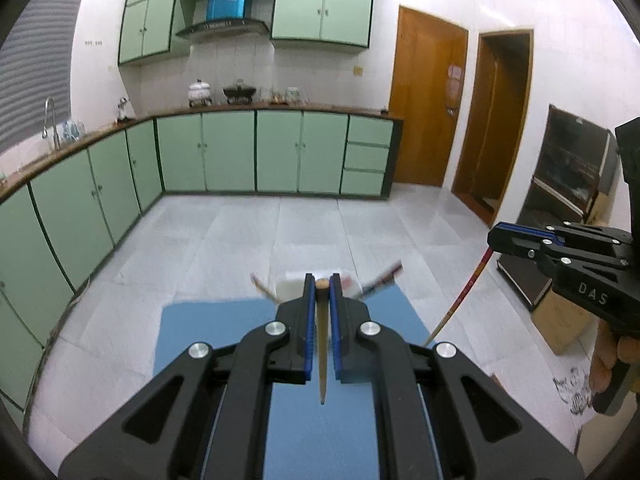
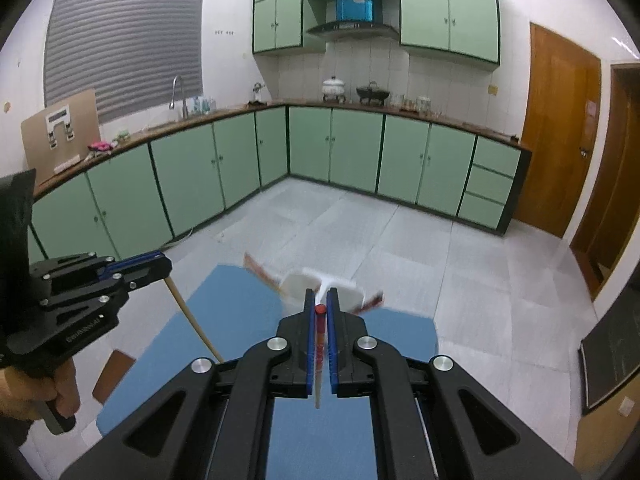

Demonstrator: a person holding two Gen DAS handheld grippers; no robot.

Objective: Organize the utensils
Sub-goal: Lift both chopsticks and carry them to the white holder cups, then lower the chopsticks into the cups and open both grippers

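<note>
Between the left gripper's (image 1: 322, 280) closed jaws sat a plain wooden chopstick (image 1: 322, 344), its butt end just past the tips and its thin end hanging back under the fingers. Likewise the right gripper (image 2: 320, 294) was clamped on a red-topped chopstick (image 2: 319, 344), held the same way. Just beyond both sets of tips, lower down, stood a white holder (image 2: 320, 286) at the far edge of a blue mat (image 2: 224, 320), with two blurred sticks already leaning out of it. Judged from this, each stick needed tipping thin-end-down over the holder's mouth, one at a time, and releasing only once inside, so neither clashed with the leaning pair.
</note>
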